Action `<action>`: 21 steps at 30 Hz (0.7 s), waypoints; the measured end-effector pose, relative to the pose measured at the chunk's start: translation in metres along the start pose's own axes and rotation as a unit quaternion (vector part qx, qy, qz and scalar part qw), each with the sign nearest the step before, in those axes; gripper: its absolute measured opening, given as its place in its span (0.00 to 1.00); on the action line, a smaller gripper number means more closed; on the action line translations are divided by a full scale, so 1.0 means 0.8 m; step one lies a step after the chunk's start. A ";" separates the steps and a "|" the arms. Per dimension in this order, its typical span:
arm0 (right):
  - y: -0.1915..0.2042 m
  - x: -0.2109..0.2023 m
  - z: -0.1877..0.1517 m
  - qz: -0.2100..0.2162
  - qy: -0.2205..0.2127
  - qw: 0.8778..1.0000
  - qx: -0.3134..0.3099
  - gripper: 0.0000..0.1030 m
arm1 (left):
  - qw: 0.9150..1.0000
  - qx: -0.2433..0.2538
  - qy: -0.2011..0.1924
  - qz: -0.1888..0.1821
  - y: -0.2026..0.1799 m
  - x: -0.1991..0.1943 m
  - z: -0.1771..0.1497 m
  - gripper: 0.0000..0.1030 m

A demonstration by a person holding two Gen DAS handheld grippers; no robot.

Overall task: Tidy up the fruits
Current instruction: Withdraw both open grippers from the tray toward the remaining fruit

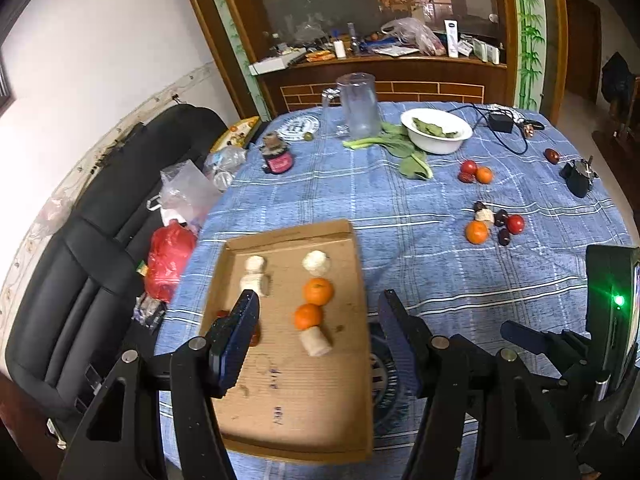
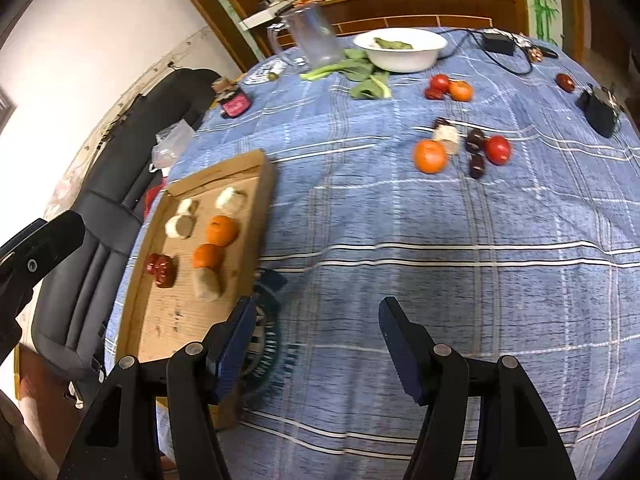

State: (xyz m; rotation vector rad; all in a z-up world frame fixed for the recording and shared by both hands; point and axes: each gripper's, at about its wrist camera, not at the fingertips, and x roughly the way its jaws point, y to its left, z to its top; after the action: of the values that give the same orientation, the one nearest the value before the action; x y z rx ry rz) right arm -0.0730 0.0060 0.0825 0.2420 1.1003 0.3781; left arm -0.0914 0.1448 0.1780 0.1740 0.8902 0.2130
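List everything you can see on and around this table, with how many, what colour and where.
cardboard tray: 1, brown, near left of table
oranges in tray: 2, orange, right column
pale chunks in tray: 4, whitish
red fruit in tray: small cluster, dark red, left side
loose oranges: 2, orange, on cloth at right
loose red and dark fruits: several, near those oranges
white bowl: 1, holding green leaves, far side
clear jug: 1, beside bowl
leafy greens: green, by bowl
tablecloth: blue plaid
left gripper: open, over tray
right gripper: open, over cloth
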 end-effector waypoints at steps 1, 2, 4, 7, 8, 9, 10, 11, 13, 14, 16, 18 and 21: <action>-0.010 -0.001 -0.001 -0.005 0.002 1.000 0.003 0.66 | 1.000 -0.001 0.005 -0.005 -0.007 0.005 0.001 0.59; -0.019 -0.002 -0.002 -0.010 0.004 1.000 0.005 0.66 | 1.000 -0.003 0.009 -0.010 -0.012 0.009 0.000 0.59; -0.038 -0.003 -0.004 -0.023 0.010 1.000 0.008 0.66 | 0.999 -0.009 0.022 -0.025 -0.023 0.020 -0.001 0.59; -0.070 -0.003 -0.008 -0.042 0.021 0.999 0.019 0.66 | 0.997 -0.025 0.049 -0.052 -0.041 0.044 -0.006 0.59; -0.077 -0.003 -0.008 -0.046 0.025 0.998 0.023 0.66 | 0.996 -0.030 0.057 -0.059 -0.045 0.051 -0.008 0.59; -0.088 -0.003 -0.009 -0.054 0.028 0.998 0.027 0.66 | 0.995 -0.037 0.067 -0.067 -0.049 0.060 -0.010 0.59; -0.099 -0.003 -0.008 -0.061 0.031 0.997 0.030 0.66 | 0.993 -0.043 0.076 -0.074 -0.052 0.067 -0.013 0.59; -0.106 -0.004 -0.007 -0.064 0.032 0.997 0.032 0.66 | 0.992 -0.048 0.081 -0.079 -0.054 0.072 -0.015 0.59; -0.124 -0.005 -0.002 -0.071 0.032 0.996 0.034 0.66 | 0.990 -0.062 0.093 -0.090 -0.058 0.084 -0.019 0.59; -0.130 -0.005 0.001 -0.072 0.031 0.996 0.034 0.66 | 0.989 -0.066 0.097 -0.092 -0.058 0.087 -0.020 0.59; -0.145 -0.003 0.012 -0.068 0.031 0.996 0.040 0.66 | 0.986 -0.077 0.107 -0.099 -0.059 0.096 -0.024 0.59; -0.154 0.001 0.024 -0.064 0.030 0.997 0.042 0.66 | 0.984 -0.084 0.113 -0.107 -0.059 0.100 -0.026 0.59; -0.160 0.008 0.044 -0.059 0.023 0.998 0.030 0.66 | 0.981 -0.087 0.115 -0.127 -0.063 0.108 -0.022 0.59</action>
State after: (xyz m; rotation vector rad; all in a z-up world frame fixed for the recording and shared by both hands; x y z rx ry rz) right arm -0.0163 -0.1077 0.0447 0.2208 1.1659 0.2478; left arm -0.0470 0.1191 0.0904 -0.1301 1.1072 0.0718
